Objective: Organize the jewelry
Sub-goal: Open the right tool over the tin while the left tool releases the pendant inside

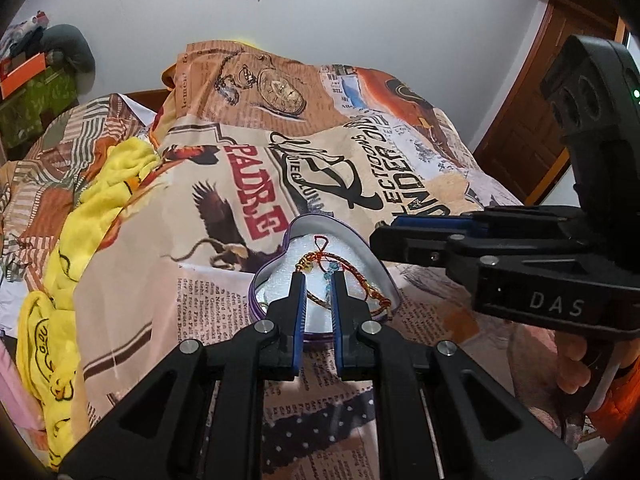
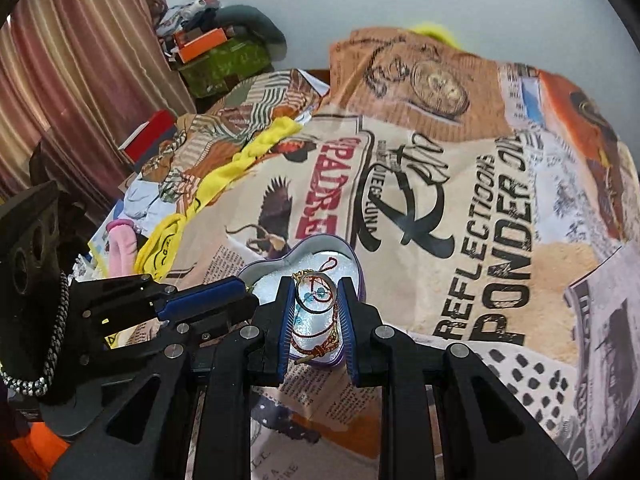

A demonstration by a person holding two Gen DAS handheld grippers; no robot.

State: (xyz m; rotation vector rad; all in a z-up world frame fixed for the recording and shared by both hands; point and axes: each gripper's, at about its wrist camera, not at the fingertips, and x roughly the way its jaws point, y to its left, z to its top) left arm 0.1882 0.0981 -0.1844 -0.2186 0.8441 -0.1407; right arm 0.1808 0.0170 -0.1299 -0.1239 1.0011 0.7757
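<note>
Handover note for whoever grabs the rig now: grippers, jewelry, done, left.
Right gripper: shut on a metal ring, held over the heart-shaped tin.
Left gripper: jaws slightly apart, nothing visibly between them, hovering at the tin's near edge.
Tin sits open on the printed bedspread; a red-and-gold cord bracelet with blue beads already lies on its white lining.
Done: bracelet in tin.
Left: lower and release the ring into the tin. No lid or other jewelry in view, so I cannot tell what else remains.
</note>
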